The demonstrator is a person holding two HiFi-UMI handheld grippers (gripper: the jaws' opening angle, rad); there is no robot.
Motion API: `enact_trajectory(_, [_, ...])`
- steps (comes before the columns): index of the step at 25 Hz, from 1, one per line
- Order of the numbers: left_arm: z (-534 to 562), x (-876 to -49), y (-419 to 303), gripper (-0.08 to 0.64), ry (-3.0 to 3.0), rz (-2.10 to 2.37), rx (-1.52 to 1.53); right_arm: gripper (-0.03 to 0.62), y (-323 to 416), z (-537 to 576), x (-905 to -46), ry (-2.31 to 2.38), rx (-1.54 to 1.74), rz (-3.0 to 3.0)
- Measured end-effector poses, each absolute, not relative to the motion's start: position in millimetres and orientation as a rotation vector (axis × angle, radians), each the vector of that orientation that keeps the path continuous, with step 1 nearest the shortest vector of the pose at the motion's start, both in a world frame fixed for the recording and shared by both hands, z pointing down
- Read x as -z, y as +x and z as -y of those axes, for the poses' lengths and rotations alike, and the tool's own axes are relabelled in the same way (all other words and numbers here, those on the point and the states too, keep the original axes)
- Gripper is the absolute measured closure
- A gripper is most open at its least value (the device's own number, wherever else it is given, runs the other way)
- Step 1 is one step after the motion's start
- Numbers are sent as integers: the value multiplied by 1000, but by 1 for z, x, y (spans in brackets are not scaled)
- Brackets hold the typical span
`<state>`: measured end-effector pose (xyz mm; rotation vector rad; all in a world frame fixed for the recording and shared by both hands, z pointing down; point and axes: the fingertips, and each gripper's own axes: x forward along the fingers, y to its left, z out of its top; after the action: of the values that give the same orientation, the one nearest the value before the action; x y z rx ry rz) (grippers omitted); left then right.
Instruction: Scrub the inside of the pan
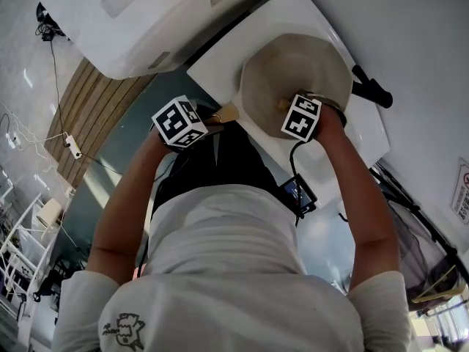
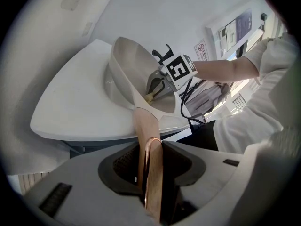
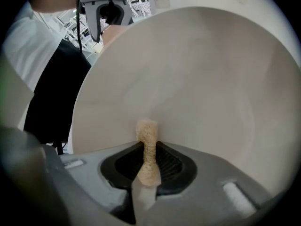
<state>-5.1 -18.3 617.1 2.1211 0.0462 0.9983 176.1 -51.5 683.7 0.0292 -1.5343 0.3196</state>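
A beige pan [image 1: 293,72] rests tilted on a white table [image 1: 220,61]. My left gripper [image 2: 149,147] is shut on the pan's tan handle [image 2: 145,124], which runs between the jaws toward the bowl [image 2: 134,65]. In the head view the left gripper [image 1: 192,127] is at the near left of the pan, with the handle [image 1: 227,113] beyond it. My right gripper [image 3: 148,149] points steeply down into the pan [image 3: 197,79] and is shut on a yellowish sponge [image 3: 147,138], whose tip sits against the inner surface. The left gripper view shows the sponge [image 2: 149,97] low inside the bowl.
A black object [image 1: 374,90] lies off the table's right edge. A large white unit [image 1: 146,20] stands beyond the table's far left. A small screen device [image 1: 300,194] hangs on a cable at the person's waist. Wooden slats [image 1: 80,116] and a power strip [image 1: 72,147] are on the floor at left.
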Motion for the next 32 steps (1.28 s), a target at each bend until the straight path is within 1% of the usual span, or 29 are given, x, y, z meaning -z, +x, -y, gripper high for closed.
enact_trajectory(6, [18, -616, -4, 414, 2122, -50, -1002, 518, 228, 90, -673, 147, -296, 1427])
enact_trajectory(11, [16, -617, -3, 414, 2119, -67, -1010, 518, 232, 145, -662, 312, -172, 1440])
enact_trajectory(16, [17, -617, -4, 414, 2115, -63, -1006, 518, 208, 187, -654, 432, -47, 1496])
enact_trajectory(20, [16, -616, -5, 414, 2112, -55, -1005, 518, 171, 198, -652, 436, 42, 1596])
enact_trajectory(25, [17, -617, -5, 413, 2114, -45, -1006, 519, 131, 181, -658, 360, 85, 1733])
enact_trajectory(32, [16, -617, -5, 413, 2114, -41, -1004, 518, 101, 129, -670, 243, -26, 1816])
